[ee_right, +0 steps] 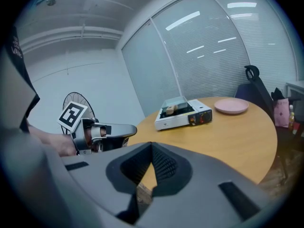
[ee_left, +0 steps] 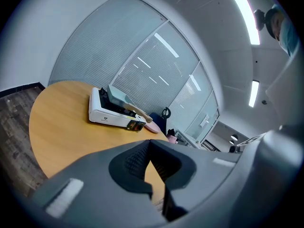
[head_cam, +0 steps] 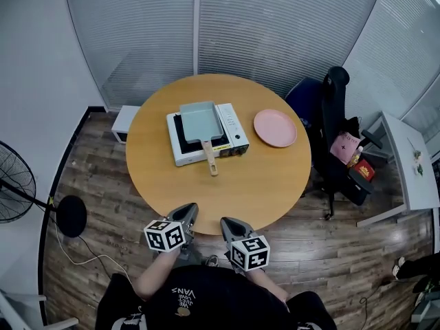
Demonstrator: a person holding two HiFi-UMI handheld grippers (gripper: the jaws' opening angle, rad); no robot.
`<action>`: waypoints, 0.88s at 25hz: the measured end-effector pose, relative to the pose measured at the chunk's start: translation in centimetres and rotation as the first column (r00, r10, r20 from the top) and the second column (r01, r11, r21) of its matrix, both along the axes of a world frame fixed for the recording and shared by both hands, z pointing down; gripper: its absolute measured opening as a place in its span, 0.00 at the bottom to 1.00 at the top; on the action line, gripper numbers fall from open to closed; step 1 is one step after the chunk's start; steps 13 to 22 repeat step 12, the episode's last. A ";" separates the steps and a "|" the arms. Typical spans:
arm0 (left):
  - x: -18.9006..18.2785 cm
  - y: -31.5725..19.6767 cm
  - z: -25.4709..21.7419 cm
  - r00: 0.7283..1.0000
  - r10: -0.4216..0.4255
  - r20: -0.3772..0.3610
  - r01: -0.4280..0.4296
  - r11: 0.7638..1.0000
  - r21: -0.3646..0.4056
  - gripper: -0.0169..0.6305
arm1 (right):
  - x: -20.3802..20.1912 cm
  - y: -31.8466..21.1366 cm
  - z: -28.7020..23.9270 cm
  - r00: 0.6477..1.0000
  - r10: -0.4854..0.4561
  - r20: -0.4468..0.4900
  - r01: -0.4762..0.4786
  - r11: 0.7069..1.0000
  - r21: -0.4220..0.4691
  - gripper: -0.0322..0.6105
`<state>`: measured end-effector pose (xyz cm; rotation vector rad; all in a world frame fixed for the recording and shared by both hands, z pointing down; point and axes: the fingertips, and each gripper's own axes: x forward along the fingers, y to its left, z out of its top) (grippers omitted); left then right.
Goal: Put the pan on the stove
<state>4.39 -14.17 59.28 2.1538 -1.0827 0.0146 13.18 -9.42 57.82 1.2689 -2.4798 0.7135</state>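
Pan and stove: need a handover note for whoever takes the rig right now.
Left hand-held gripper: shut, empty, at the near edge of the table.
Right hand-held gripper: shut, empty, beside the left one.
Pan: on the stove, mid-table, handle pointing toward the person.
Pink plate: on the table right of the stove, apart from it.
Done: the pan appears placed on the stove.
Left: nothing visible; perhaps check that the pan sits square.

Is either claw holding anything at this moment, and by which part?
Nothing is held. The left claw and right claw are both shut and empty near the table edge; the pan sits on the stove.
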 end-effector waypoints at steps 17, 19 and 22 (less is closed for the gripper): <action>-0.1 -1.6 -0.3 1.000 0.007 -0.007 -0.007 1.000 0.004 0.04 | -0.4 -1.7 -0.3 1.000 0.000 -0.004 0.000 1.000 0.002 0.07; -0.1 -1.6 -0.3 1.000 0.007 -0.007 -0.007 1.000 0.004 0.04 | -0.4 -1.7 -0.3 1.000 0.000 -0.004 0.000 1.000 0.002 0.07; -0.1 -1.6 -0.3 1.000 0.007 -0.007 -0.007 1.000 0.004 0.04 | -0.4 -1.7 -0.3 1.000 0.000 -0.004 0.000 1.000 0.002 0.07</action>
